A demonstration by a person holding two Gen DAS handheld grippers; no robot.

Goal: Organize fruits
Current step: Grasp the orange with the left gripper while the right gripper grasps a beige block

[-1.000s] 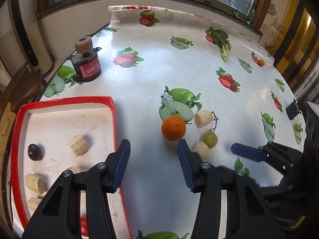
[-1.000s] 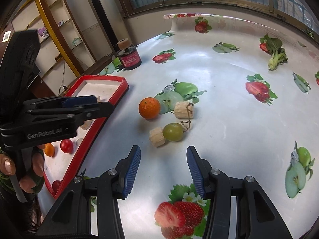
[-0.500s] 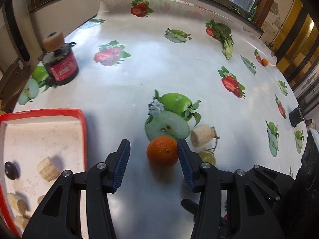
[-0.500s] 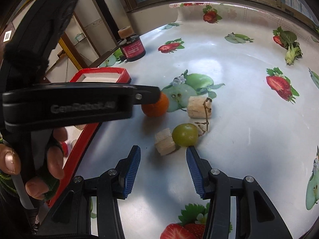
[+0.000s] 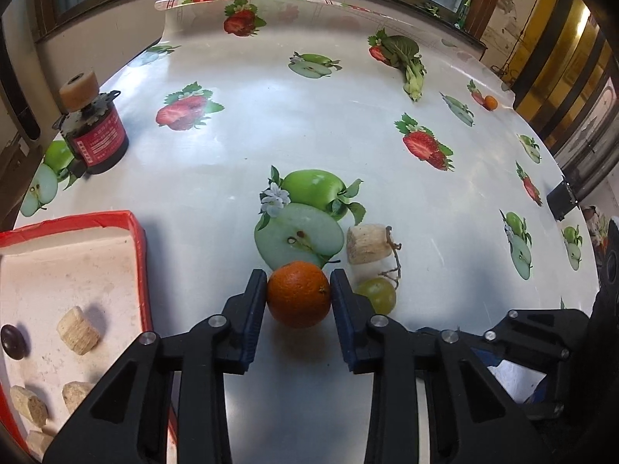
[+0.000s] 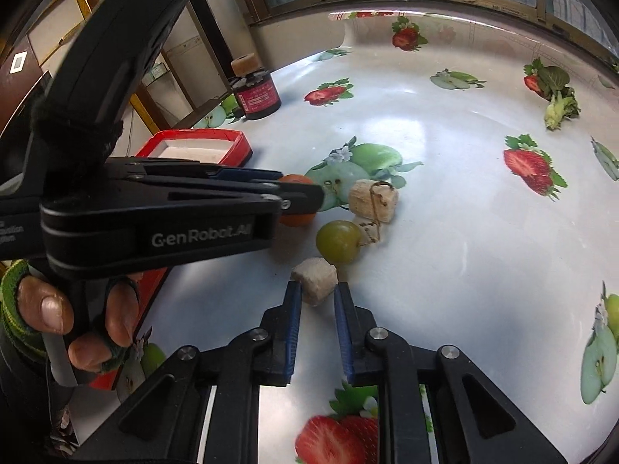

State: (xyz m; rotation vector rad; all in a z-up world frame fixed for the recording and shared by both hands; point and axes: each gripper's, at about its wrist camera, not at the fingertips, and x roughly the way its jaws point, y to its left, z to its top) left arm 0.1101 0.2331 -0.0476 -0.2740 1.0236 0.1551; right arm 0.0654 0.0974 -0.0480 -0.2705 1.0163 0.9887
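Observation:
My left gripper (image 5: 298,288) is shut on an orange (image 5: 298,294) that rests on the table; both blue pads touch its sides. A green grape (image 5: 377,294) lies just right of it, with a beige chunk (image 5: 365,243) and a dry stem behind. My right gripper (image 6: 315,299) has closed on a beige chunk (image 6: 314,285) on the table, the pads at its sides. The grape (image 6: 338,241) lies just beyond that chunk, and the orange (image 6: 296,201) shows behind the left gripper's body. The red tray (image 5: 73,270) at the left holds several beige chunks and a dark fruit (image 5: 13,342).
A dark jar with a red label (image 5: 96,139) and a beige wheel on top stands at the far left. The tablecloth has printed fruit pictures. A leafy vegetable (image 5: 410,65) and a small orange fruit (image 5: 490,102) lie far right. The left gripper's body (image 6: 154,208) crosses the right wrist view.
My left gripper moved forward around the orange and closed on it. My right gripper moved forward to the beige chunk and closed on it.

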